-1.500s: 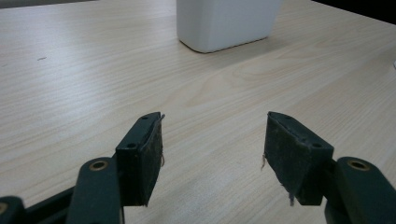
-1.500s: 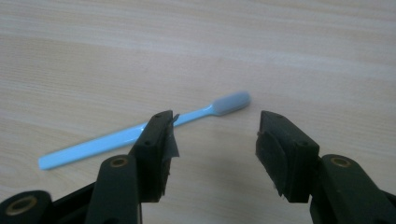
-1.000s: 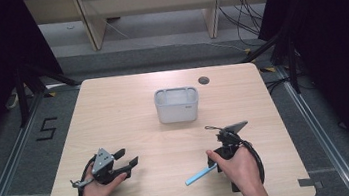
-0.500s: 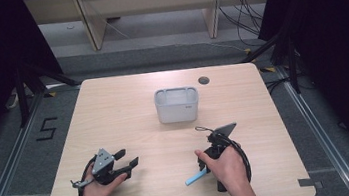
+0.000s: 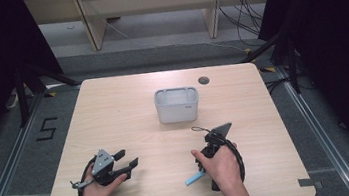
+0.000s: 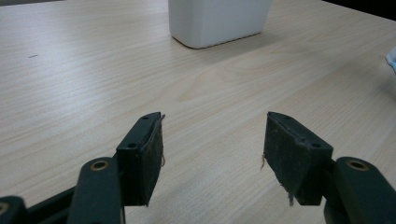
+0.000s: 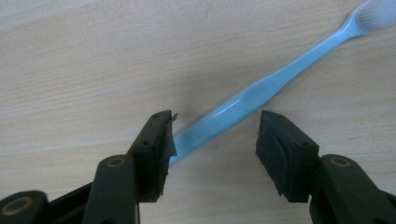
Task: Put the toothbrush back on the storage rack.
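A light blue toothbrush [image 7: 261, 88] lies flat on the wooden table [image 5: 128, 103], its white bristles toward the upper right in the right gripper view. My right gripper [image 7: 212, 140] is open and points down over the handle, which runs between the jaws; the left pad [image 7: 166, 140] is at the handle's edge. In the high view the toothbrush [image 5: 194, 178] pokes out left of the right hand at the table's front. My left gripper [image 6: 212, 149] is open and holds nothing, low over the table at the front left [image 5: 129, 165]. A white rectangular container [image 5: 177, 104] stands mid-table.
A small dark round hole [image 5: 204, 80] sits in the table near the back edge. The container [image 6: 217, 21] stands ahead of the left gripper. Black curtains and frame legs flank the table on both sides.
My right hand has moved left and toward the table's front, bringing its gripper down over the toothbrush handle. The left gripper has stayed in place.
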The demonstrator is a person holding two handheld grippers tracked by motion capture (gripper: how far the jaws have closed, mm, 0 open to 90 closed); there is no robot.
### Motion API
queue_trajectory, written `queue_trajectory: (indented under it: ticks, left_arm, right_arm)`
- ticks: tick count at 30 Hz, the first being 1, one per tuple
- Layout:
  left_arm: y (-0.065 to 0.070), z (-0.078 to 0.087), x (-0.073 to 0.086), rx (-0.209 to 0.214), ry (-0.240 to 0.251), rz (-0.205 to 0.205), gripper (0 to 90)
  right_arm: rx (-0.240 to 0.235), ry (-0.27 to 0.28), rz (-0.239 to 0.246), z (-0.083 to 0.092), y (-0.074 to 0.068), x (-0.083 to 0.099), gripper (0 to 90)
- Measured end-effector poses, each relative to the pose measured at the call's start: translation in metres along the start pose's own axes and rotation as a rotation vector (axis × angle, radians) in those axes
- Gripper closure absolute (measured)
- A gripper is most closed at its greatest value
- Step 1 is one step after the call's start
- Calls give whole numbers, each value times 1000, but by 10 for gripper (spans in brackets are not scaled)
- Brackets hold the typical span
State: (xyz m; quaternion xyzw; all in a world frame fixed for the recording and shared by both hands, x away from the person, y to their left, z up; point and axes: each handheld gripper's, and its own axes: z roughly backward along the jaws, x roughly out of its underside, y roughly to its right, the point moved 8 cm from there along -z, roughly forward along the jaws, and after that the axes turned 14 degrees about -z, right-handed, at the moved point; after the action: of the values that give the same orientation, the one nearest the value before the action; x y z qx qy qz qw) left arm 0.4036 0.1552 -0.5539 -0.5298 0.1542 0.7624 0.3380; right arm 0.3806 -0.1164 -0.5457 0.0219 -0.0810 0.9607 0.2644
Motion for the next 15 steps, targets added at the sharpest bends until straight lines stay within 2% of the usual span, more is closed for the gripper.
queue_trajectory:
  ticks: [3,4,5,6,7,8,15]
  left_arm:
    - [0,0,0,1,-2,-2,372]
    - [0,0,0,2,-2,-2,372]
    - [0,0,0,2,-1,-2,372]
    - [0,0,0,2,-1,-1,372]
    - [0,0,0,3,-2,-1,372]
    - [0,0,0,2,-2,-1,371]
    - [1,0,0,6,-5,-3,372]
  right_arm:
    - [11,17,33,-1,3,-4,464]
    - [6,7,-29,0,-2,-2,464]
    - [15,8,-22,0,-1,-3,464]
    - [18,12,14,-2,2,-5,464]
    - [13,3,-48,-3,-3,-3,464]
    - [26,18,22,-4,3,-6,467]
    - [49,25,30,-8,4,-7,487]
